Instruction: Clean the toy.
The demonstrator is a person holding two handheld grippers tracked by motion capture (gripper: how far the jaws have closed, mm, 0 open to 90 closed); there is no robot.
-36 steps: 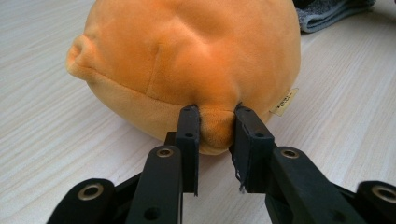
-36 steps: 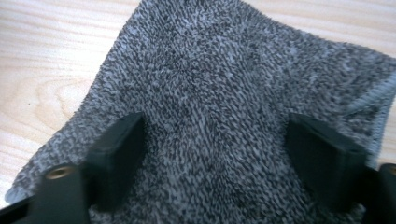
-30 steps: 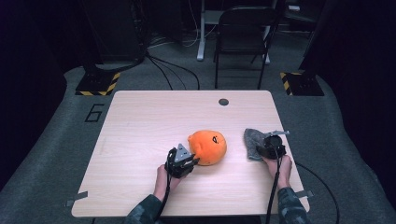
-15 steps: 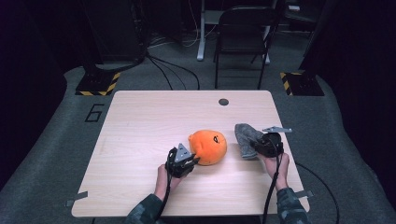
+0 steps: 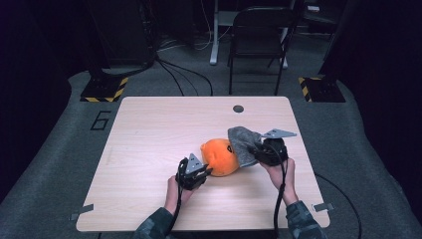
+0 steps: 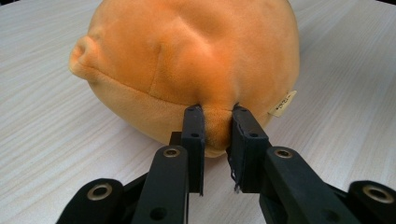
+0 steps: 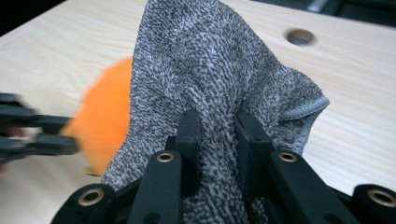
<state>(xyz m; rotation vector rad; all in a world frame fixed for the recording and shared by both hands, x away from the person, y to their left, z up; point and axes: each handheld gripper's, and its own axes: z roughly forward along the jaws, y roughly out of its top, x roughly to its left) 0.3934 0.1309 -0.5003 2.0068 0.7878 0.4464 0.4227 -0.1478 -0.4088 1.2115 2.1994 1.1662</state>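
Orange plush (image 5: 220,157): left gripper (image 5: 195,173) pinches its fabric, to keep it steady.
Grey cloth (image 5: 243,143): right gripper (image 5: 266,151) clamps it, draping it over the plush.

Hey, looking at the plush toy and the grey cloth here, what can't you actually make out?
- Plush toy: its right side in the high view, covered by the grey cloth.
- Tag in the left gripper view: print too small.
- Left gripper in the right gripper view: blurred, cut off by the edge.
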